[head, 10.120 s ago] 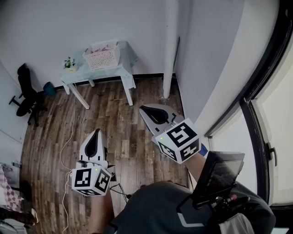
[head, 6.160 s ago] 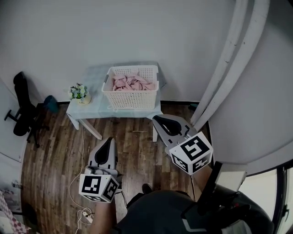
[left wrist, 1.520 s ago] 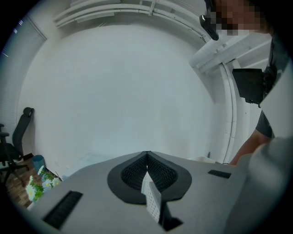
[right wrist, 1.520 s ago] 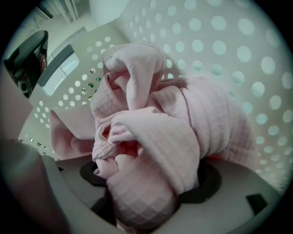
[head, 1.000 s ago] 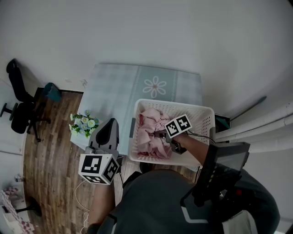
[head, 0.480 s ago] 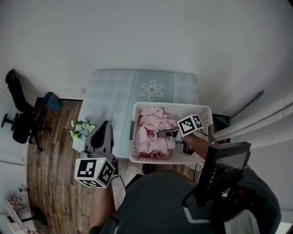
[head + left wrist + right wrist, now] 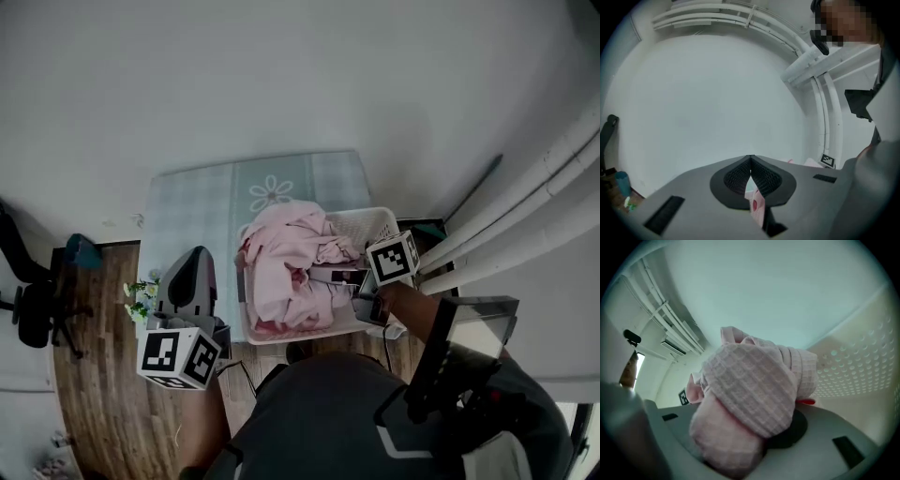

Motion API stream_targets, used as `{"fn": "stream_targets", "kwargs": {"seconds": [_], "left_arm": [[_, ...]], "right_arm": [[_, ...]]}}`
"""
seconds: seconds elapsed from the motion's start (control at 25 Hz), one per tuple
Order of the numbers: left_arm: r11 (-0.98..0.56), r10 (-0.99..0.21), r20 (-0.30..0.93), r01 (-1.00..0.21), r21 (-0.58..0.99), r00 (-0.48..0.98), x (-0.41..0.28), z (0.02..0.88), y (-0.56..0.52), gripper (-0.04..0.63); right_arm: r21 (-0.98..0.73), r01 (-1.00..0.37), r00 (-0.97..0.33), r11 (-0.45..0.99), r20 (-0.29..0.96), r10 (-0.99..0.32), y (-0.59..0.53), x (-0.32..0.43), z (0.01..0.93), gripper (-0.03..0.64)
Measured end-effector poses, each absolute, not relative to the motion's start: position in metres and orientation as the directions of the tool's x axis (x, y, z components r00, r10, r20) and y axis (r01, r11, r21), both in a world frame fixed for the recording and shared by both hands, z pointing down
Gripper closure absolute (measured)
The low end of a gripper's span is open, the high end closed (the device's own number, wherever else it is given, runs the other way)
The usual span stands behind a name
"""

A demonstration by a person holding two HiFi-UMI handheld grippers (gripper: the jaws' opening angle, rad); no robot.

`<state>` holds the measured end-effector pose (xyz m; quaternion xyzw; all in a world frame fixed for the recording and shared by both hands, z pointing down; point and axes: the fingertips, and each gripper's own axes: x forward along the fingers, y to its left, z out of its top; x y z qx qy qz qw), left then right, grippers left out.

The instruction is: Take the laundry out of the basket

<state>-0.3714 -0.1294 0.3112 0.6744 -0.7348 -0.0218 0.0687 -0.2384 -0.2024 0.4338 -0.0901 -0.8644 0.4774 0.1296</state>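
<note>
Well, the right claw (image 7: 321, 275) pinches a bunched pink waffle-weave cloth (image 7: 281, 258), heaped soft and lumpy over the white perforated plastic basket (image 7: 371, 225) on the pale checked counter (image 7: 192, 206). The left claw (image 7: 193, 257), ribbed black pads pressed together, grips nothing.

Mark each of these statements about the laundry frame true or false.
1. The right gripper is clamped on pink waffle-weave cloth. True.
2. The left gripper also holds cloth. False: its jaws are together with nothing between them.
3. The white laundry basket stands on the floor. False: it stands on the table.
4. The tablecloth bears a flower print. True.
</note>
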Motion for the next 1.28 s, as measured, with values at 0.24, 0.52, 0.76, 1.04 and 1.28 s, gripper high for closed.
{"fn": "stream_targets", "kwargs": {"seconds": [0.24, 0.52, 0.76, 1.04, 1.28], "left_arm": [[-0.012, -1.0, 0.021, -0.992, 0.122, 0.014, -0.36, 0.288, -0.146, 0.586], [-0.086, -0.996, -0.04, -0.989, 0.118, 0.082, -0.385, 0.276, -0.136, 0.586], [0.102, -0.989, 0.121, -0.976, 0.192, -0.08, -0.365, 0.339, -0.095, 0.586], [0.1, -0.987, 0.141, -0.979, 0.178, -0.076, -0.35, 0.337, -0.089, 0.586], [0.108, -0.986, 0.143, -0.975, 0.193, -0.081, -0.342, 0.346, -0.091, 0.586]], "right_arm": [[-0.81, 0.083, -0.991, 0.58, -0.004, 0.136, -0.206, -0.213, 0.363, 0.41], [-0.745, 0.108, -0.99, 0.659, -0.144, -0.001, -0.198, -0.216, 0.3, 0.41], [-0.801, 0.137, -0.99, 0.583, -0.1, 0.095, -0.197, -0.213, 0.328, 0.41], [-0.755, 0.076, -0.997, 0.652, -0.062, 0.045, -0.204, -0.212, 0.321, 0.408], [-0.734, 0.055, -0.998, 0.677, -0.051, 0.026, -0.206, -0.21, 0.321, 0.408]]}}
